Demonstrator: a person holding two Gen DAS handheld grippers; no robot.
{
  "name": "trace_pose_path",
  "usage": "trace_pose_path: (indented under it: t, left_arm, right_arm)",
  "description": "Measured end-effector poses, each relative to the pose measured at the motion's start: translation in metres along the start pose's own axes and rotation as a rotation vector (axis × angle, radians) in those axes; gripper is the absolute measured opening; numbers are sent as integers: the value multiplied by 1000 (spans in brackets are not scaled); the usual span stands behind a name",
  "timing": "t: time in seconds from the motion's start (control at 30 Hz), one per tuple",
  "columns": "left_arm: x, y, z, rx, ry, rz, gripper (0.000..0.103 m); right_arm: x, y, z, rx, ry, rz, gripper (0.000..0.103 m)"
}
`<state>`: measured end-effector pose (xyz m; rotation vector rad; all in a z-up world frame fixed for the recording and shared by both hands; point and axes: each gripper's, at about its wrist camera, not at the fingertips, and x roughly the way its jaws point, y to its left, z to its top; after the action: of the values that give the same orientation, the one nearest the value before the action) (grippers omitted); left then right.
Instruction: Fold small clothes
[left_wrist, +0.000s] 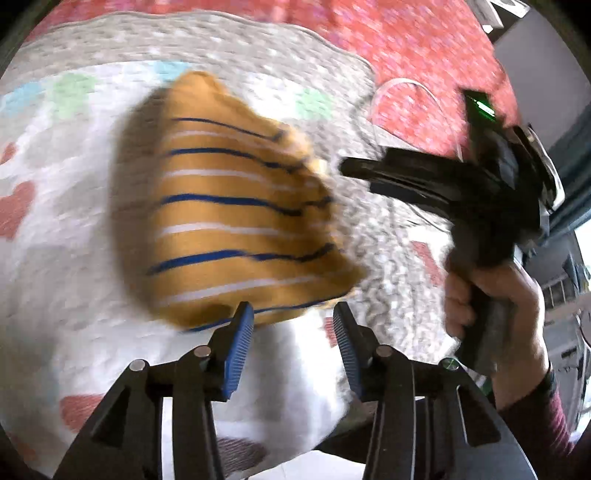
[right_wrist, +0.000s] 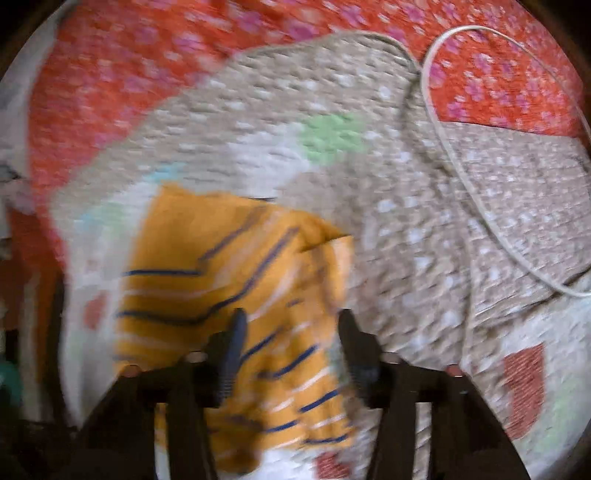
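A small mustard-yellow garment (left_wrist: 236, 218) with blue and white stripes lies bunched on a white quilt with coloured hearts (left_wrist: 55, 258). My left gripper (left_wrist: 293, 314) is open and empty, its blue pads (left_wrist: 240, 350) just at the garment's near edge. My right gripper (left_wrist: 347, 168) shows in the left wrist view at the garment's right edge, held by a hand; its jaws look close together there. In the right wrist view the right gripper (right_wrist: 290, 321) is open above the garment (right_wrist: 229, 295), with nothing between its fingers. Both views are motion-blurred.
The quilt has a grey dotted border (right_wrist: 406, 221) and lies on a red flowered bedspread (right_wrist: 147, 55). A white cable (right_wrist: 461, 177) loops across the border at the right. The bed's edge and dark furniture (left_wrist: 569, 288) are at the far right.
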<state>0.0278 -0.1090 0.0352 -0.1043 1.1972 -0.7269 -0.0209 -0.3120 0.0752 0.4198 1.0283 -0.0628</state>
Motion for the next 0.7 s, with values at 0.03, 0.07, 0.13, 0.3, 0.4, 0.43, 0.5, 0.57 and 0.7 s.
trace_pose_path:
  t: [0.03,0.07,0.13,0.3,0.4,0.43,0.5,0.57,0.7]
  left_arm:
    - [-3,9,-1,-27,-4,16,44]
    - [-5,14,-2,-50,-5,24,44]
    - [-4,28,1,-94,-1,61,44]
    - [6,40,15,-110,-30,106,49]
    - [15,38,25,-113,-21,127,52]
    - [16,39,28,-115,-23,130,52]
    - [14,42,28,-123,-23,124,52]
    - [16,46,29,-143,-18,116,52]
    - [23,51,37,-171,-13,108,52]
  right_arm:
    - [-4,7,-9,-24,2,37,64]
    - [-3,15,-16,-45,10,42,65]
    - [4,26,-32,-78,29,9,65]
    - [38,12,-58,42,99,159,19]
    - [34,-12,-67,155,83,214,11]
    - [30,-17,-70,172,80,205,10]
    - [21,-31,-74,186,75,151,3]
    - [21,-42,-77,171,91,2,2]
    - [18,-78,-84,281,99,7,4]
